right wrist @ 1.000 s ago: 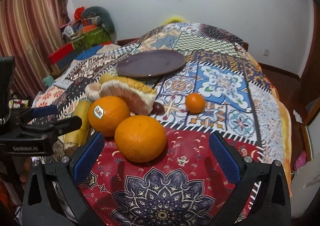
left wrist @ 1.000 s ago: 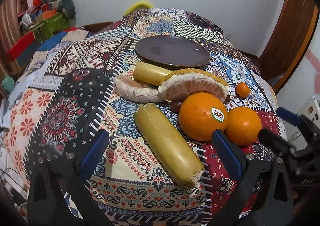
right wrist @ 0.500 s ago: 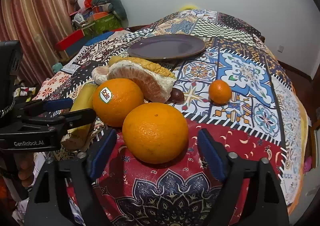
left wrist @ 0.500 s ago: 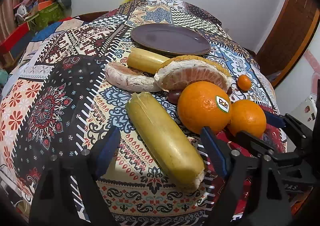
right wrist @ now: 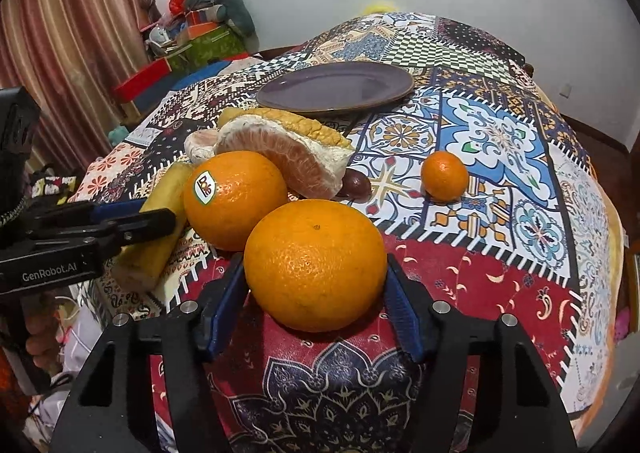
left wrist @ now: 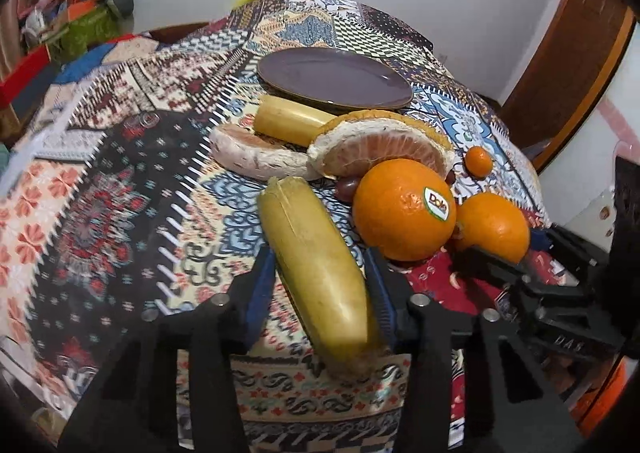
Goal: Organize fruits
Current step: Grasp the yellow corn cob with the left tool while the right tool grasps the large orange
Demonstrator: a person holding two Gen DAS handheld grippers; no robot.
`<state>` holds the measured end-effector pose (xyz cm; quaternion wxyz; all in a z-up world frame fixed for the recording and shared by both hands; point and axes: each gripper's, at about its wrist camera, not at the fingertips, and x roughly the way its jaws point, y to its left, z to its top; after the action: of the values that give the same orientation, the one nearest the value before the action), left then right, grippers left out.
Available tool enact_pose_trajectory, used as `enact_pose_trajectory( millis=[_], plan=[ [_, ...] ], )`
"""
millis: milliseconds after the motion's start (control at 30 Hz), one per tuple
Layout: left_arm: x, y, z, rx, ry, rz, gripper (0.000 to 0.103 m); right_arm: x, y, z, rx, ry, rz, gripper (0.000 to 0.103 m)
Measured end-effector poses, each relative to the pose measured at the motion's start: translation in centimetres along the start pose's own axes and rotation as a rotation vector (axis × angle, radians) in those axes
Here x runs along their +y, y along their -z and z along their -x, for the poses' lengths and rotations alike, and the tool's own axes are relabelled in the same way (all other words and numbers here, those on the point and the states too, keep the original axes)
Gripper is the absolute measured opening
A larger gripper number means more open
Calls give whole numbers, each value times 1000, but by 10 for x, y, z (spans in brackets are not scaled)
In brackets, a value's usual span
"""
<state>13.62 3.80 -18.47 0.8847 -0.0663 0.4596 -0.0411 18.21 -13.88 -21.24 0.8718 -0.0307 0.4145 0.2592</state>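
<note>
Closing in, the left gripper (left wrist: 322,285) has its pads against both sides of the near banana (left wrist: 316,265) on the cloth (left wrist: 120,193). Beside it, the right gripper (right wrist: 316,301) has narrowed onto the front orange (right wrist: 315,264), pads touching its sides.

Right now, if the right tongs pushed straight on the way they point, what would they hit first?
The plain orange, already between the right tongs, whose jaws have just been closing around it. It would be pushed first; behind it, probably the stickered orange or the pomelo wedge, though depth is unclear.
</note>
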Motion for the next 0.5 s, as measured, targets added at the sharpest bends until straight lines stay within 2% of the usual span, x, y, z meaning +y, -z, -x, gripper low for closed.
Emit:
enact_pose_trajectory(
  millis=[233,500],
  plan=[
    [2,-4,2,9,-23,-21,40,-7,-3,6,-19,17,-18,61],
    [8,-15,-21,56,-20,19,46,-9,-6,14,-38,19,-33,62]
  ],
)
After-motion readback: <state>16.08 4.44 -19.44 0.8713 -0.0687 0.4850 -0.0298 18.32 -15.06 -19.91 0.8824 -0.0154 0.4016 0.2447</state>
